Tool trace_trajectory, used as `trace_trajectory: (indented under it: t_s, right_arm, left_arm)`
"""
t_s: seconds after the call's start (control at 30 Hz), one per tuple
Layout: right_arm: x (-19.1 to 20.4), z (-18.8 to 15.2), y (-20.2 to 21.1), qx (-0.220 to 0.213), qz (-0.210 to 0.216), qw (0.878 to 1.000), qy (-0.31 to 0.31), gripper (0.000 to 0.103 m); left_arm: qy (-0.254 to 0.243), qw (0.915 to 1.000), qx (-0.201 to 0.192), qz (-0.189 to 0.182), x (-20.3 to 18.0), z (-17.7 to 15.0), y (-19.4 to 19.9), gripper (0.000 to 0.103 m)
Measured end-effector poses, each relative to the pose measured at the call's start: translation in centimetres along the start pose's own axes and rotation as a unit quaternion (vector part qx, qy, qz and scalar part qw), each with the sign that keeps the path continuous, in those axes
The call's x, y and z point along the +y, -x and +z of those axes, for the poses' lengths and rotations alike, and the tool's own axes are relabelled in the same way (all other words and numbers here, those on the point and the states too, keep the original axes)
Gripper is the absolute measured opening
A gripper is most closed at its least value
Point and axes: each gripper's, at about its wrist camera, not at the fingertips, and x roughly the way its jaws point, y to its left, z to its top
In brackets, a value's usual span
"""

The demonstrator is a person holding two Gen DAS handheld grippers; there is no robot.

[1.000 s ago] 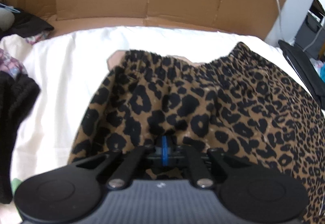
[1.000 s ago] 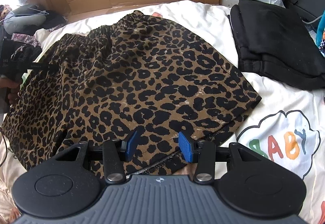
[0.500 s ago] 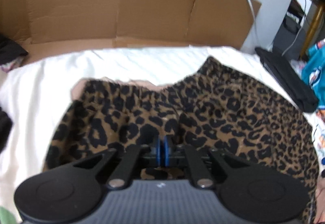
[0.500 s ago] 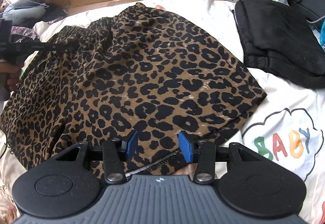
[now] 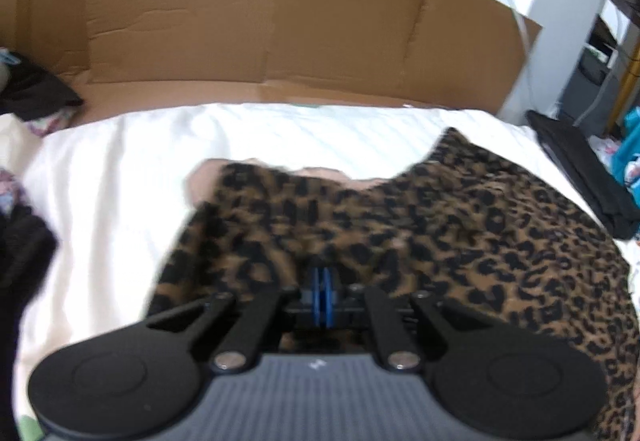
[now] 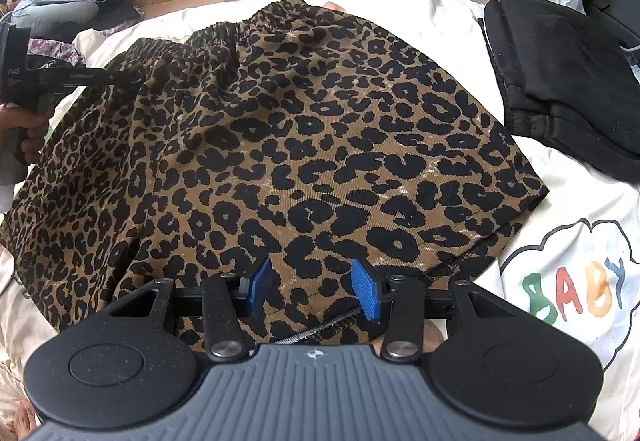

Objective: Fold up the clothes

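Leopard-print shorts (image 6: 320,145) lie spread on the white bedsheet (image 6: 580,237), elastic waistband at the far side. My left gripper (image 5: 321,293) is shut on the shorts' fabric (image 5: 400,225) near the waistband and lifts that edge; it also shows at the left of the right wrist view (image 6: 120,75). My right gripper (image 6: 312,287) is open, its blue pads (image 6: 258,285) apart just above the hem at the near edge, holding nothing.
Folded black garments (image 6: 560,81) lie on the right of the bed. Flattened cardboard (image 5: 260,29) stands behind the bed. Dark clothes (image 5: 24,273) pile at the left. The sheet has a "BABY" print (image 6: 576,289).
My left gripper has carried the pinched waistband edge up and toward the right, bunching the left side of the shorts. My right gripper has barely moved and stays open.
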Motion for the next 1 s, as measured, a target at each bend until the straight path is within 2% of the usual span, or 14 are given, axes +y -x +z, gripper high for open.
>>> trace_trajectory:
  t_s: [0.1,0.27,0.4,0.6,0.7,0.87,1.0]
  right_arm:
    - [0.1,0.0,-0.1,0.002,-0.001,1.000,0.003,0.051]
    - [0.2,-0.1,-0.1,0.005,-0.003,1.000,0.008,0.051]
    - [0.4,-0.1,-0.2,0.006,-0.002,1.000,0.010,0.051]
    - [0.5,-0.2,-0.1,0.002,0.000,1.000,0.014,0.051]
    - [0.4,-0.3,0.0,0.003,0.000,1.000,0.011,0.051]
    - [0.1,-0.8,0.2,0.005,-0.002,1.000,0.008,0.051]
    - [-0.1,-1.1,0.3,0.005,0.001,1.000,0.001,0.051]
  left_arm:
    - [0.019,0.9998,0.005,0.001,1.3,-0.2,-0.4,0.003]
    - [0.000,0.9998,0.014,0.016,1.3,-0.5,-1.6,0.003]
    - [0.011,0.9996,0.018,0.021,1.2,0.1,-1.1,0.003]
    - [0.002,0.9996,-0.001,0.027,1.0,-0.2,1.4,0.004]
    - [0.008,0.9994,0.007,0.033,1.8,-0.4,0.9,0.003]
    - [0.050,0.9984,0.013,0.025,3.2,-0.8,-0.4,0.003]
    - [0.037,0.9986,0.010,0.037,2.3,-0.3,1.1,0.004]
